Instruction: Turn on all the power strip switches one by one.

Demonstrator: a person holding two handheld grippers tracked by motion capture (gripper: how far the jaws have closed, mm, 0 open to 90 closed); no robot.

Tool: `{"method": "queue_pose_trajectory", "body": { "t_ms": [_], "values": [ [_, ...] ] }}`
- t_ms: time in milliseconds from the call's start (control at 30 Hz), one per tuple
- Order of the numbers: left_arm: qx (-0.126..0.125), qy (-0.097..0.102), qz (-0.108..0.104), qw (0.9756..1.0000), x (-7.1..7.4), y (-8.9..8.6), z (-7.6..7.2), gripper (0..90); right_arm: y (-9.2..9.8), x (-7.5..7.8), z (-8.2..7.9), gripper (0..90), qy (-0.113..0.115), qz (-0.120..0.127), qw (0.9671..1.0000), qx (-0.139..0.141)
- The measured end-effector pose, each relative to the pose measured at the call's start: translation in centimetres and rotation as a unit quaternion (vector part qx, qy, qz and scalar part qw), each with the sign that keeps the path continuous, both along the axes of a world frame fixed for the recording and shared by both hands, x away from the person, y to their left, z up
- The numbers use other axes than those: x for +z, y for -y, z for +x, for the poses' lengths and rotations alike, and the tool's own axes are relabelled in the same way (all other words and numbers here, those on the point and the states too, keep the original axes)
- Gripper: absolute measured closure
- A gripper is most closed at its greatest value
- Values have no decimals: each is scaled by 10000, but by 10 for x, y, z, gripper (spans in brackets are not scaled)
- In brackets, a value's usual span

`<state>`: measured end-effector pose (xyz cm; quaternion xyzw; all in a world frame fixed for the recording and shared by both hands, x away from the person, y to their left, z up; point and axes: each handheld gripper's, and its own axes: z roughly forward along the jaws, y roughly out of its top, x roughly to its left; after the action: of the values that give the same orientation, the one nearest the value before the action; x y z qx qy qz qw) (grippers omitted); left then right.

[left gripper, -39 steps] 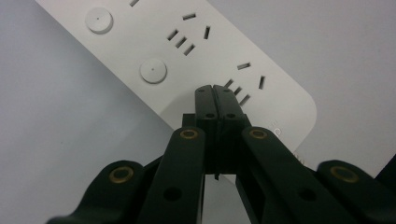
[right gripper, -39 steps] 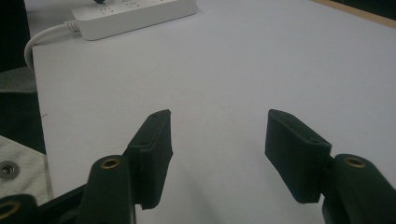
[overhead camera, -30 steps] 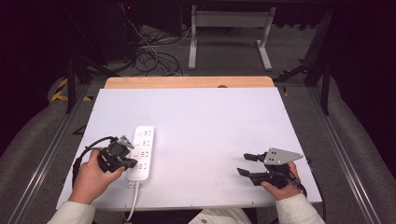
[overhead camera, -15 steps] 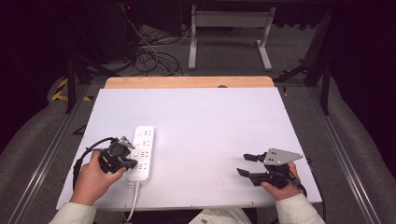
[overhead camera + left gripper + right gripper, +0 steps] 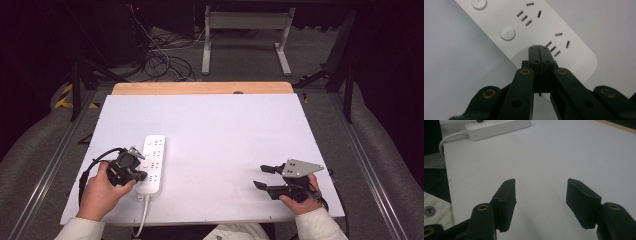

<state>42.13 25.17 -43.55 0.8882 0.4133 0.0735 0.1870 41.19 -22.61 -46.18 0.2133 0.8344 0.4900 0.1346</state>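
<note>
White power strip (image 5: 151,163) is the thing we work on, and we place everything else by it. It lies flat on the white table (image 5: 225,135), lengthwise away from us, with its white cable (image 5: 141,216) leaving the near end and dropping over the table's near edge. We see rows of socket slots on its top face, and in the left gripper view two round buttons (image 5: 507,33) beside the slots.

Our left gripper (image 5: 141,174) sits at the near end of the strip, on its left side, with the tips over the strip's top face. In the left gripper view (image 5: 539,49) the two black jaws are pressed together with no gap and nothing between them; the joined tips point down at the strip just next to a group of slots. Whether the tips actually touch the plastic we cannot tell.

Our right gripper (image 5: 265,176) is well apart from the strip, far to its right near the table's front edge. Its jaws stand wide apart in the right gripper view (image 5: 540,191), with only bare table between them, and the strip (image 5: 499,127) lies far off.
</note>
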Motion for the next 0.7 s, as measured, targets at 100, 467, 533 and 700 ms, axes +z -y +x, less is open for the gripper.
{"method": "queue_pose_trajectory", "body": {
  "t_ms": [100, 467, 533, 700],
  "values": [
    [37, 55, 17, 10000, 0, 1, -1, 900, 0, 0, 0, 415, -1, -6, 10000, 4],
    [181, 864, -371, 9954, 30, -4, -9, 900, 0, -1, 2, 415, -18, -4, 10000, 3],
    [177, 839, -386, 9956, 30, -5, -8, 900, 0, -1, 1, 414, -14, -4, 10000, 1],
    [175, 762, -363, 9963, 28, -5, -5, 900, 0, -1, 1, 415, -17, -3, 10000, -2]
  ]
}}
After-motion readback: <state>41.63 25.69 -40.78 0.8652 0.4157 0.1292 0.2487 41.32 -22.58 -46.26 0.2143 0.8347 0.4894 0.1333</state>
